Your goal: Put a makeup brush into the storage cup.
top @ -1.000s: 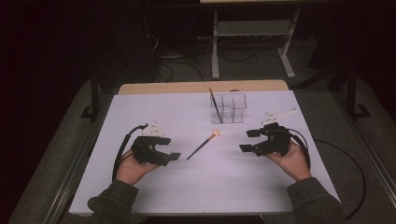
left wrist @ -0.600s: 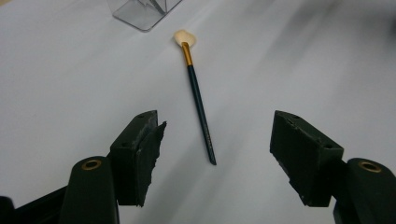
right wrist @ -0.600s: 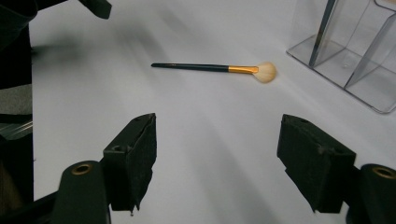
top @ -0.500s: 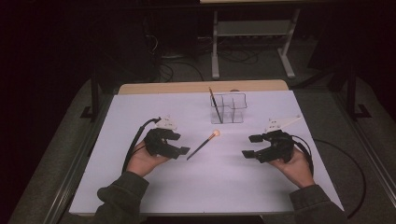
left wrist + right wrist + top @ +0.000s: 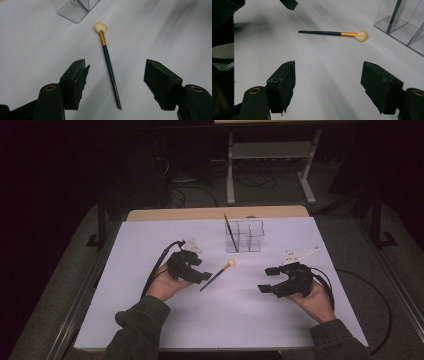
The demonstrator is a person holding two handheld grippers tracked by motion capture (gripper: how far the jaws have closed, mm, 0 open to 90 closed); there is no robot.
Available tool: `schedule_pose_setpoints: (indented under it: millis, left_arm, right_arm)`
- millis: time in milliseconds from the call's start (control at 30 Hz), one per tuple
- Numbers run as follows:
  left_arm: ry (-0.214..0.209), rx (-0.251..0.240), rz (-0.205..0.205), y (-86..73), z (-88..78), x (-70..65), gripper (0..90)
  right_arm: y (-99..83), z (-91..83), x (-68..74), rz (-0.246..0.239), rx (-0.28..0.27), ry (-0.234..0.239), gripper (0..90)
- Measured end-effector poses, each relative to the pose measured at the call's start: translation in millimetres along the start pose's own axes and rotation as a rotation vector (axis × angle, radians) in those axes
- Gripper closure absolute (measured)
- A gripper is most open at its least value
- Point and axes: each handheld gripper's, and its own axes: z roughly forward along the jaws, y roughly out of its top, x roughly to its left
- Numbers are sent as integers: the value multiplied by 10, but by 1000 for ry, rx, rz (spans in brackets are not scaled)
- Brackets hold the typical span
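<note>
Brush: a makeup brush [image 5: 110,70] with dark handle, gold ferrule and pale round head lies flat on the white table [image 5: 150,245], head toward the organiser, handle tip toward my left side.

Left gripper: I have my left gripper [image 5: 115,82] low over the handle end, jaws wide and astride the shaft with bare table on either side; the pads touch nothing. The jaws have just been closing slightly, the brush between them but not pressed. In the high view it sits just left of the brush [image 5: 218,275].

Right gripper: my right gripper [image 5: 328,85] rests well apart from the brush [image 5: 332,33], jaws spread wide, holding nothing. High view puts it at the table's right [image 5: 272,280].

Surroundings: a clear acrylic organiser [image 5: 245,236] with compartments stands beyond the brush head, a thin dark stick [image 5: 230,232] leaning in its left compartment.

In the way: the table between both grippers and the brush is bare; the organiser stands near the brush head but apart from it.

Beyond the table: a metal stand [image 5: 270,165] and cables [image 5: 185,195] on dark floor.
</note>
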Motion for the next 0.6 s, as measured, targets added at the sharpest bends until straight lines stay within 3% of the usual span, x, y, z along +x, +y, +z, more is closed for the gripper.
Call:
schedule_pose_setpoints:
  millis: [267,600]
  left_arm:
    - [6,13,-18,50,134,25,363]
    - [12,40,-30,93,287,85,400]
  right_arm:
    - [-19,-61,-11,10,-27,-1,268]
    - [-15,-31,10,-1,-2,-14,266]
